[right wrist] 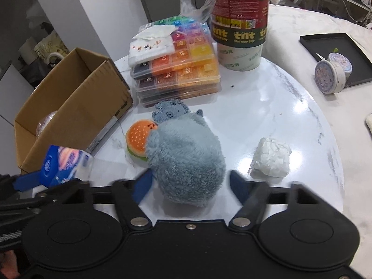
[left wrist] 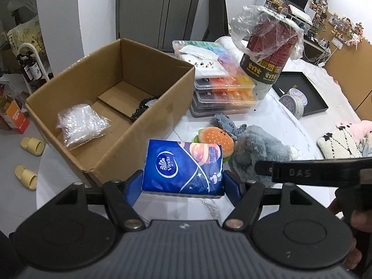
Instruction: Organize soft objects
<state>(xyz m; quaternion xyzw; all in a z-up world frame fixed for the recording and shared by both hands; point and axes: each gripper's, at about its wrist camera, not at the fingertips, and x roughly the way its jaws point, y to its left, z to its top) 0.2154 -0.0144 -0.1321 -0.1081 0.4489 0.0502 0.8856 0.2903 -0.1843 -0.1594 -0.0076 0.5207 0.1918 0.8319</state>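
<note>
Blue tissue pack (left wrist: 183, 167) is clamped in the left claw (left wrist: 183, 181), lifted off the tabletop (left wrist: 279, 116) just short of the box (left wrist: 148, 125) rim. Inside the box there's already a clear bag (left wrist: 80, 125) and something black (left wrist: 145, 105), so I'd guess a couple of items are sorted and this pack is next. Plenty of bare floor in the box, but the near wall stands between the pack and the drop.

Right wrist view: right claw (right wrist: 188, 183) straddles the grey plush (right wrist: 186, 160), fingers (right wrist: 237, 187) either side, though I can't tell if they're actually squeezing yet. A burger toy (right wrist: 138, 139) touches the plush, and a white wad (right wrist: 272, 160) sits apart. Those three are left. Bead cases (right wrist: 179, 69) crowd behind, while the tabletop to the right is bare.
</note>
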